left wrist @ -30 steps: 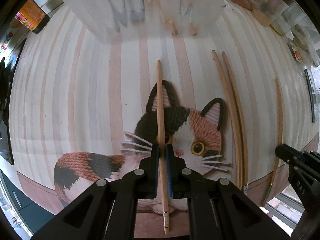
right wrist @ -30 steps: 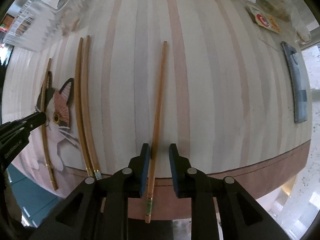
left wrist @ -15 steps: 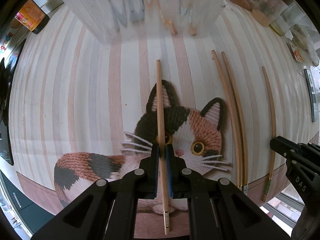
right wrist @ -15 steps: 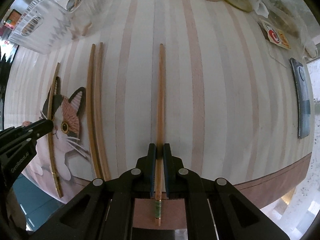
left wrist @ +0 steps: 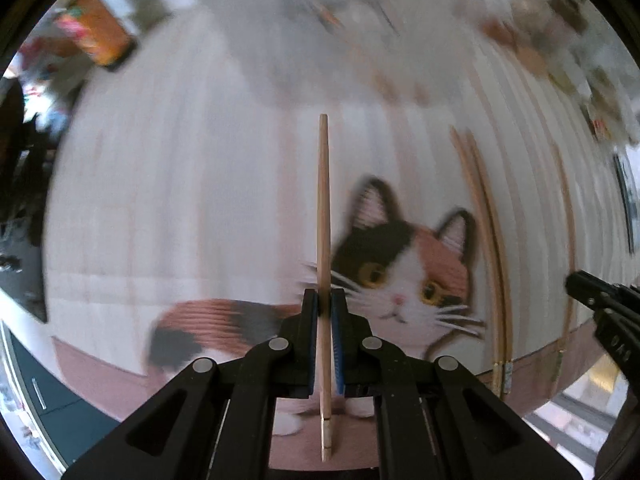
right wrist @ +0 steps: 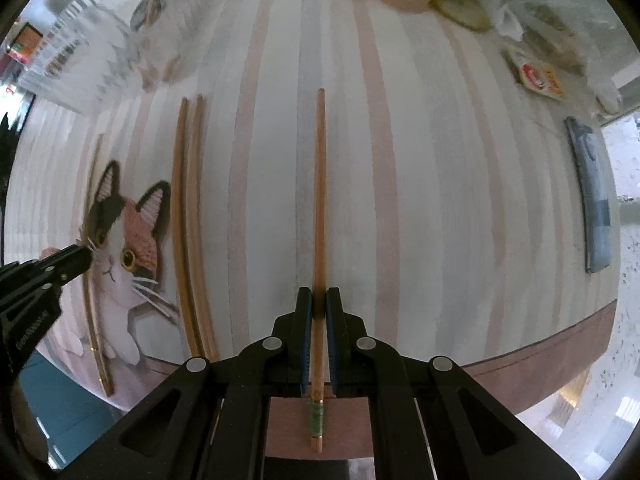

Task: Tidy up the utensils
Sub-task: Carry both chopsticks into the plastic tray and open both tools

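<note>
My left gripper point(left wrist: 324, 300) is shut on a pale wooden chopstick point(left wrist: 323, 216) and holds it above the cat placemat point(left wrist: 400, 272). My right gripper point(right wrist: 319, 300) is shut on a darker chopstick point(right wrist: 319, 200) with a green band near its end, just over the striped mat point(right wrist: 420, 200). Two more chopsticks point(right wrist: 188, 220) lie side by side on the mat between the grippers; they also show in the left wrist view point(left wrist: 490, 248). The clear utensil basket point(left wrist: 320, 36) stands at the far edge, blurred. The left gripper shows at the left edge of the right wrist view point(right wrist: 76, 258).
An orange carton point(left wrist: 96, 36) stands at the far left. Jars, packets and lids point(right wrist: 460, 4) crowd the far right. A blue-grey cloth point(right wrist: 596, 200) lies at the right edge of the table. The mat's brown front border point(right wrist: 560, 360) runs along the table edge.
My left gripper has lifted its chopstick off the mat and shifted left; the view is motion-blurred. My right gripper has risen a little with its chopstick.
</note>
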The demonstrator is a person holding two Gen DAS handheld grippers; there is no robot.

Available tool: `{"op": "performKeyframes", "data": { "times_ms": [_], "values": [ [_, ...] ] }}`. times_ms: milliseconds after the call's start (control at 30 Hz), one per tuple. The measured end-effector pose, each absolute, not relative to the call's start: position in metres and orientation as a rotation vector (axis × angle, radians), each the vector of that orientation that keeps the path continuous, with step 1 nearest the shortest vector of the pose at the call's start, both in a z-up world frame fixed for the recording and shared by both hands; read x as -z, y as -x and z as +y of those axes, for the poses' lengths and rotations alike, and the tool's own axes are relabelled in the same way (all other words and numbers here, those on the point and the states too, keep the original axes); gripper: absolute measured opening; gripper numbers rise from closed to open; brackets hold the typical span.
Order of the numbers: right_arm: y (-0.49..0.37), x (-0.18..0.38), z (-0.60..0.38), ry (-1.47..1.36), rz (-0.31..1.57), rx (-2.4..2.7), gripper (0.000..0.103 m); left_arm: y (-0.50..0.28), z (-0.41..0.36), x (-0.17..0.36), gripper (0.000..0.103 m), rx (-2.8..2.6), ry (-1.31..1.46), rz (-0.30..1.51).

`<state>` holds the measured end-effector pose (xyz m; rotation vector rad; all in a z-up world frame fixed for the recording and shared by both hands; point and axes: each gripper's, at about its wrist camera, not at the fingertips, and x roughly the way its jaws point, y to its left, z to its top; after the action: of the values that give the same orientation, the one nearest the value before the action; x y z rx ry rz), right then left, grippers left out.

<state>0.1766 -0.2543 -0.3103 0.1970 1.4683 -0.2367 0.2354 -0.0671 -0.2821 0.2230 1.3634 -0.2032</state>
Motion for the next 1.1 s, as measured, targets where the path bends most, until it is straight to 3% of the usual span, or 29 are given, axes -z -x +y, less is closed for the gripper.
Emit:
{"op": "performKeyframes", "data": {
  "times_ms": [333,633,867,1100],
  "values": [
    [-0.209,0.208,-0.253,-0.284,1.269,0.140,0.007,-0.277,-0.002,0.147,0.004,0.147,-0.021,1.136],
    [-0.302,0.125,-0.240,-0.324,1.125,-0.026,0.007,-0.339,-0.032,0.072,0.004,0.297,0.105,1.066],
    [-0.367,0.125,-0.232,-0.353,1.141,-0.064,0.007,-0.402,-0.066,0.091,0.004,0.360,0.103,1.179],
    [-0.420,0.175,-0.238,-0.385,1.239,-0.030,0.007,-0.450,-0.090,0.157,0.004,0.379,0.063,1.395]
  ]
}}
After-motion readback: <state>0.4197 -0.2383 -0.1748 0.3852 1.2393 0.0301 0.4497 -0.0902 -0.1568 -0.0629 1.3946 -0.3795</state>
